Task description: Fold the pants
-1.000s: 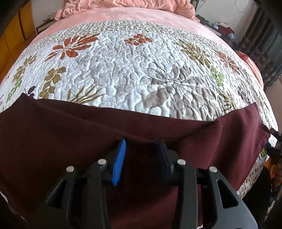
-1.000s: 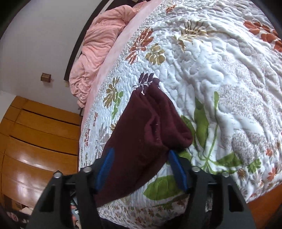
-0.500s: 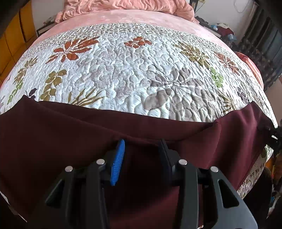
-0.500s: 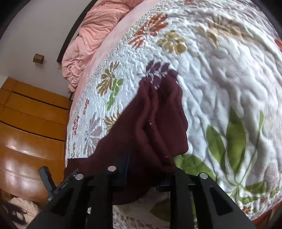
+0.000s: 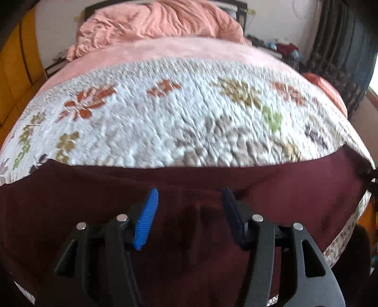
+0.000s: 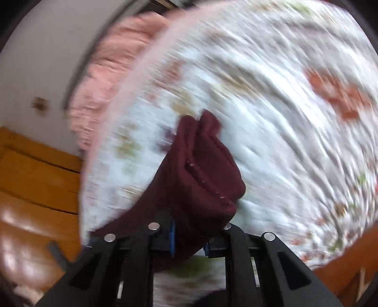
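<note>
Your right tool (image 6: 189,238) is closing on a bunched end of the pants (image 6: 203,174), cloth pinched between its pads. Your left tool (image 5: 189,217) is opening, jaws apart over the maroon cloth just below it. The pants run crosswise ahead of you along the bed's (image 5: 179,122) near edge.

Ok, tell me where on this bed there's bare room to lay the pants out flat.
Free: the wide stretch of floral quilt between the maroon pants along the near edge and the pink sheet. Crowded: the head end, under the bunched pink blanket, and the near edge, where the pants lie.
</note>
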### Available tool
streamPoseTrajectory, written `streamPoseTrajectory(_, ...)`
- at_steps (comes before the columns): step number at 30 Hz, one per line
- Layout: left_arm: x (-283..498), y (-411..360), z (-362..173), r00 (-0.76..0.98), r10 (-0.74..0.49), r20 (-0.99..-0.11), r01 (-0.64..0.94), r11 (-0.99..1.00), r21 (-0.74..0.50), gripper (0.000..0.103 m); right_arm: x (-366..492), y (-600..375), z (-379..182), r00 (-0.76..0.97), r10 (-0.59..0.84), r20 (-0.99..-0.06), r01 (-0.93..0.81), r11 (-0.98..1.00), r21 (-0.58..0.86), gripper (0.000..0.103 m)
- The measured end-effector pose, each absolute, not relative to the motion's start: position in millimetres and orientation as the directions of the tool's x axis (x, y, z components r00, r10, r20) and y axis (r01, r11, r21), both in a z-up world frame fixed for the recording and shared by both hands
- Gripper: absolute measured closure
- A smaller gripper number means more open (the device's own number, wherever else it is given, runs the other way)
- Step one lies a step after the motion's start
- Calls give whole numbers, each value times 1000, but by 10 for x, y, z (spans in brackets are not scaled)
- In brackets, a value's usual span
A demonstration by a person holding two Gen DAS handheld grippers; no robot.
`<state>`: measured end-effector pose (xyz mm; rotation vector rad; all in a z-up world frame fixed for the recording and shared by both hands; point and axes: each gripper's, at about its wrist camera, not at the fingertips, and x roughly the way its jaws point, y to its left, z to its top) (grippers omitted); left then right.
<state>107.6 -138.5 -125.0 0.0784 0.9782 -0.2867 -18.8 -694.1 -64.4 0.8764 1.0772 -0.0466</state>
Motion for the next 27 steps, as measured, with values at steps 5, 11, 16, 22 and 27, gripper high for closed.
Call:
streamPoseTrajectory(5,1081,-1390,-1407,490,-207,-847,272,959,-77,47,-190,-6965,-747,533,386,-753,436,637,636,86)
streamPoseTrajectory(11,1120,-1358,-1492,472,-204,-858,267,960,-82,44,-134,-6949,-760,502,380,-777,440,661,608,81)
streamPoseTrajectory(16,1056,-1246,-1320,498,-214,-840,253,963,-95,44,-270,-6933,-383,486,260,-834,443,749,492,60)
streamPoseTrajectory(22,985,-1143,-1046,552,-238,-799,209,967,-143,43,-145,-6464,247,521,-30,-853,401,891,214,60)
streamPoseTrajectory(27,952,-1146,-1125,546,-197,-814,227,970,-83,42,-53,-6254,553,616,1,-788,341,901,268,50)
